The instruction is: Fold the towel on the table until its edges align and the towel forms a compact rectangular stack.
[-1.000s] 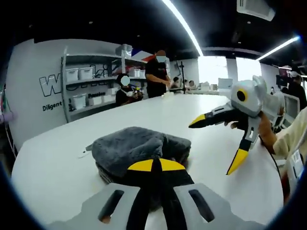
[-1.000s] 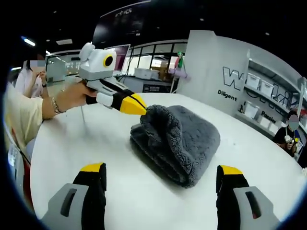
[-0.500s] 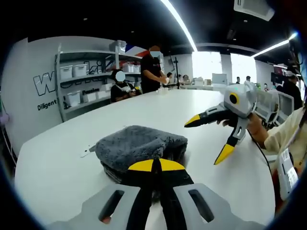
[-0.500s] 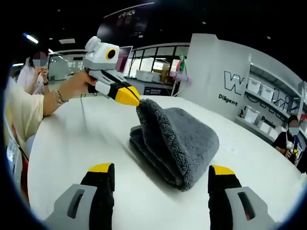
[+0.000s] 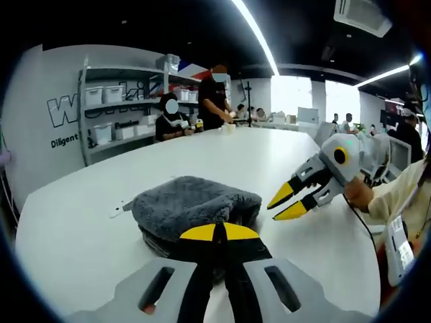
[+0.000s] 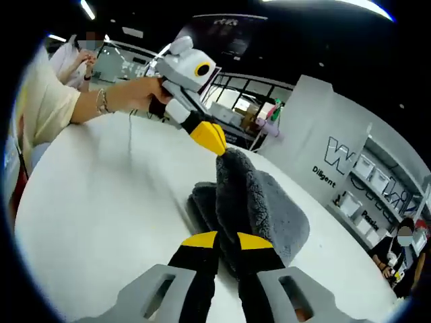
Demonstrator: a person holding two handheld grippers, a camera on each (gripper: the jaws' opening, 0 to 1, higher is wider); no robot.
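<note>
The grey towel [image 5: 192, 208] lay bunched in several thick layers near the middle of the white table [image 5: 81, 249], with one upper flap pulled up into a ridge. The left gripper [image 6: 214, 139] was pinching the top edge of that ridge, its yellow tips pressed together on the cloth; in the left gripper view its own tips met just in front of the pile, touching its near side.

What had changed within the last second was the right gripper [image 5: 291, 203]. A second before, its jaws were spread wide and it hung well apart from the towel; now they were drawn nearly together, with only a narrow gap visible in the left gripper view, and it sat lower and closer to the pile's right side. In the right gripper view the yellow tips appeared pressed together right at the near fold of the towel, though whether any cloth was caught between them could not be made out.

This suggested the right gripper was coming in for a second hold so the raised flap could be laid flat. The stack was still lumpy, edges not aligned, so the fold looked unfinished
</note>
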